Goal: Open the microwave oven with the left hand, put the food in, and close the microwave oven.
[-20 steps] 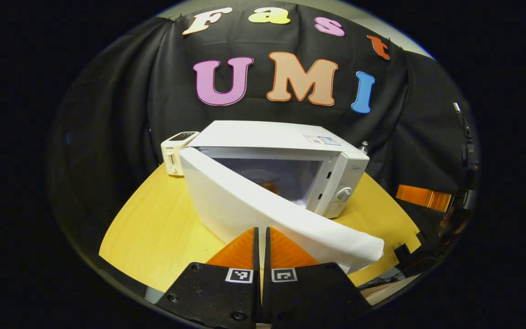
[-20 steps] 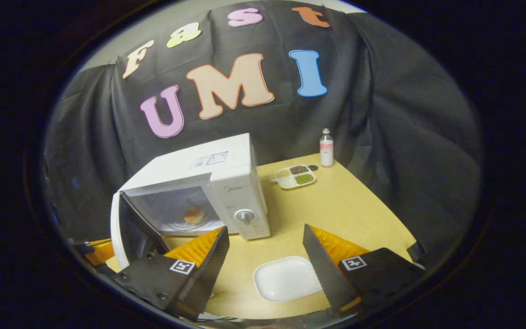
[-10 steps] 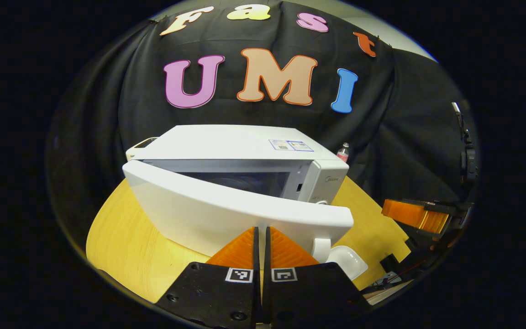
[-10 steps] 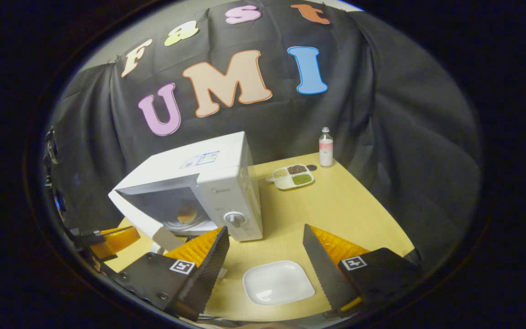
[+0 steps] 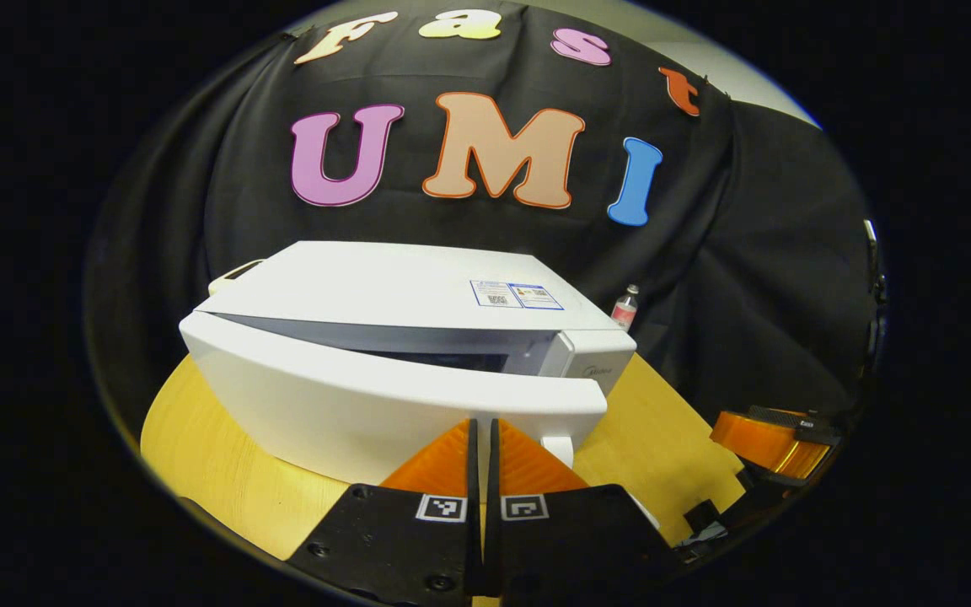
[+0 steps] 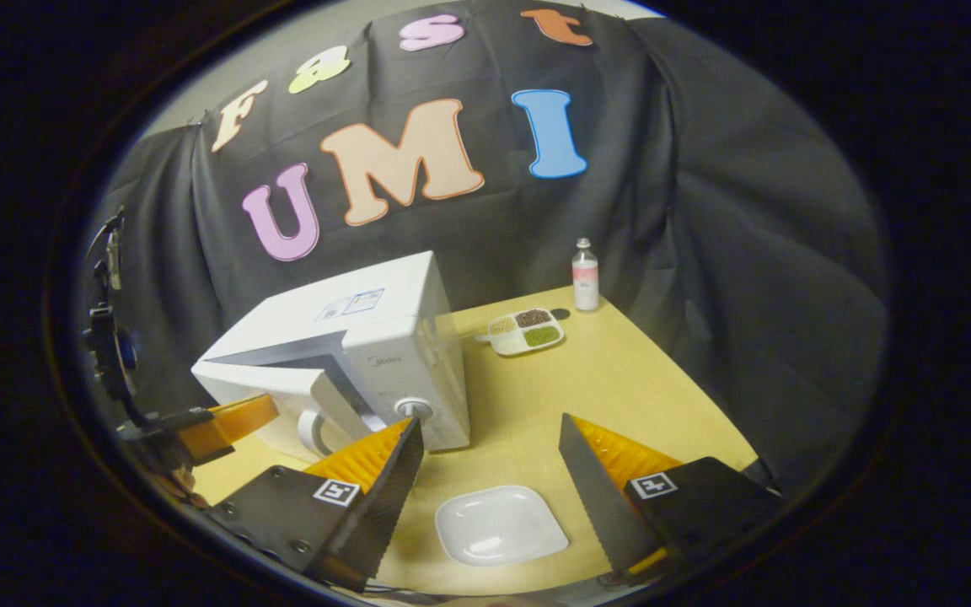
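Our left gripper (image 5: pixel 482 438) is clenched, its fingers pressed flat together with nothing between them, and their tips rest against the outer face of the microwave door (image 5: pixel 384 405). Our right gripper (image 6: pixel 485 447) is released, its fingers spread wide and empty above the white plate (image 6: pixel 501 524) near the front edge of the desk (image 6: pixel 620 379).

The microwave oven (image 6: pixel 367 337) stands toward the left side of the desk. The door is nearly closed; a narrow wedge of opening remains at the latch side, beside the control panel (image 6: pixel 410 379). We cannot see the food through that gap, so we judge, from the empty plate, that it lies inside the cavity.

Hazards from this state:

1. Incomplete latch. If we stop pushing early, the door may stay ajar. The task is not finished until it seats flush.
2. Slipping contact. The closed fingertips bear on a smooth curved face. An off-square push may let them slide toward the door handle (image 6: pixel 313 430) or off the edge.
3. Sliding the oven. A hard push may shift the whole body toward the back of the desk.
4. Collision. In the left gripper view, the right gripper sits near the desk's right front corner. We keep it clear of the door's swing.

The sectioned dish (image 6: pixel 526 330) and the bottle (image 6: pixel 585 276) stand near the back edge, well apart from the work.
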